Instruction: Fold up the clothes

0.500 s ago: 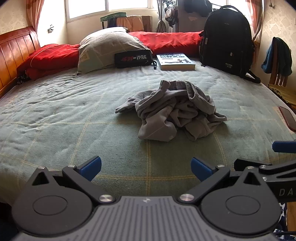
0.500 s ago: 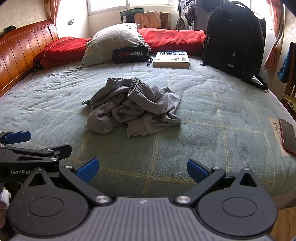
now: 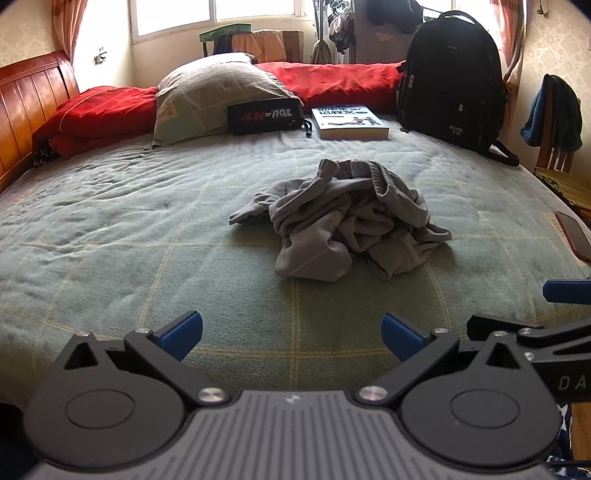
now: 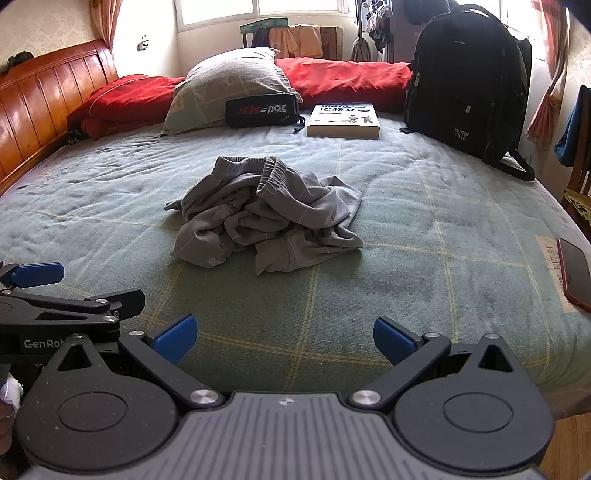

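The gray clothes point(image 3: 347, 218) lay in a crumpled heap in the middle of the green bed point(image 3: 110, 236), and the left gripper point(image 3: 291, 334) and the right gripper point(image 4: 284, 338) hung near its edge, both wide open and holding nothing.

A wide bed point(image 3: 110, 236) filled the room, spread with a grey-green checked blanket. Its headboard point(image 4: 48, 96) of glossy reddish wood ran along the left side. Pale patterned wallpaper point(image 3: 554, 40) covered the walls. Daylight came in bright through a window point(image 3: 221, 11) on the far wall, with orange-red curtains point(image 4: 550, 99) hanging at the sides. A wooden chair point(image 3: 554, 162) stood at the right of the bed with dark clothing draped over its back. A strip of wooden floor point(image 4: 576, 443) showed at the lower right.
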